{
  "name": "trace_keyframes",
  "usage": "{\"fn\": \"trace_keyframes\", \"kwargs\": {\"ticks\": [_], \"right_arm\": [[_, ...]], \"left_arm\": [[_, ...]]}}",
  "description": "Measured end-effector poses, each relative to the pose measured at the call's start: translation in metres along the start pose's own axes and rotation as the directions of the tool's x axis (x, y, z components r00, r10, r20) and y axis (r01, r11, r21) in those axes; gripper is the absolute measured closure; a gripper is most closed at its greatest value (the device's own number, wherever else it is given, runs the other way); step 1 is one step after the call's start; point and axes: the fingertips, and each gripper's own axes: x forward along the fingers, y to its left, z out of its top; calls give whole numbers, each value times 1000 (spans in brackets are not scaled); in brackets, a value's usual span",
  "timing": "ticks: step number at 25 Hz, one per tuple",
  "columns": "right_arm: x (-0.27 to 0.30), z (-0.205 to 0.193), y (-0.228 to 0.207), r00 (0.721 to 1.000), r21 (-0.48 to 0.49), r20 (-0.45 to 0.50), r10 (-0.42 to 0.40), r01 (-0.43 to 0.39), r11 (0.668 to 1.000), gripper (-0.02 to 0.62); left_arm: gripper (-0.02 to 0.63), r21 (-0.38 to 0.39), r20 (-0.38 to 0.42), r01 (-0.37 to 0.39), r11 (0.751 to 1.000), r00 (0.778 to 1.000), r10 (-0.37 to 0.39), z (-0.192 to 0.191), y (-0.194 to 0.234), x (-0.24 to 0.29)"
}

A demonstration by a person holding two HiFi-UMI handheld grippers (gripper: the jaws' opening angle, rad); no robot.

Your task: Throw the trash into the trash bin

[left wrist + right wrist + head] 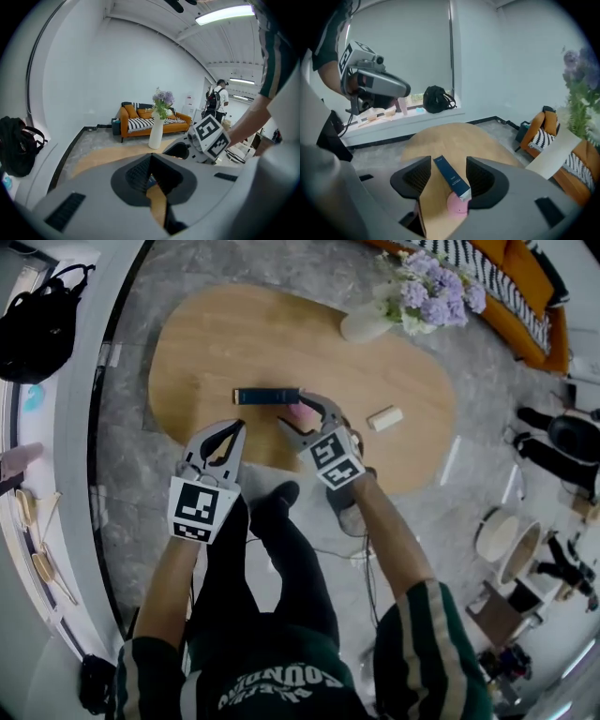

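On the oval wooden table (216, 343) lie a dark blue box (267, 396), a small pink thing (305, 417) and a cream block (384, 418). My right gripper (295, 411) is open, low over the table's near edge. In the right gripper view, the blue box (451, 177) and the pink thing (457, 207) show between the jaws of the right gripper (447, 174), and the pads do not touch them. My left gripper (234, 432) hangs shut and empty just left of it, at the table's edge. In its own view the left gripper (151, 176) shows only a narrow slit.
A white vase with purple flowers (370, 324) stands at the table's far side. An orange sofa (525, 306) is beyond it. Round white containers (506, 540) and clutter sit on the floor at right. A black bag (37, 324) rests on the sill at left.
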Motion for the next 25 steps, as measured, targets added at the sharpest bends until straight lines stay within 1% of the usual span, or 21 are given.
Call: {"fn": "trace_keyframes", "kwargs": {"ticks": [4,7,9,11,13,16,17,19,20,21,25], "right_arm": [[42,-29,-5,996,-94,-90,28,-37,995,368],[64,-55,-12,984,-188,-174,40,-73,979,356],[79,-66,-17,976,-237,-214,43,-95,967,354],[94,-74,-17,965,-257,-253,62,-129,958,354],[105,-85,-17,949,-247,-302,87,-166,955,354],[115,-99,-17,928,-246,-362,93,-191,950,354],[116,-102,-18,924,-254,-372,87,-192,948,356],[116,-101,-18,927,-273,-367,79,-188,944,364],[115,-99,-18,932,-279,-355,75,-182,943,397],[113,-96,-17,938,-281,-339,71,-173,944,410],[96,-83,-14,958,-253,-283,53,-128,959,419]], "left_arm": [[606,-23,7,0,1000,1000,0,-17,5,4],[606,-42,12,-3,999,1000,3,-29,7,10],[606,-40,9,-5,999,1000,5,-37,12,14],[606,-41,5,-8,999,1000,8,-45,16,17],[606,-49,2,-11,999,1000,11,-54,19,19],[606,-49,-14,-16,999,1000,15,-66,20,20],[606,-51,-19,-16,999,1000,15,-69,21,20],[606,-52,-30,-16,999,999,14,-74,20,19],[606,-52,-35,-15,999,999,13,-75,20,18],[606,-51,-39,-13,999,999,11,-76,20,17],[606,-43,-45,-10,999,999,8,-68,18,12]]}}
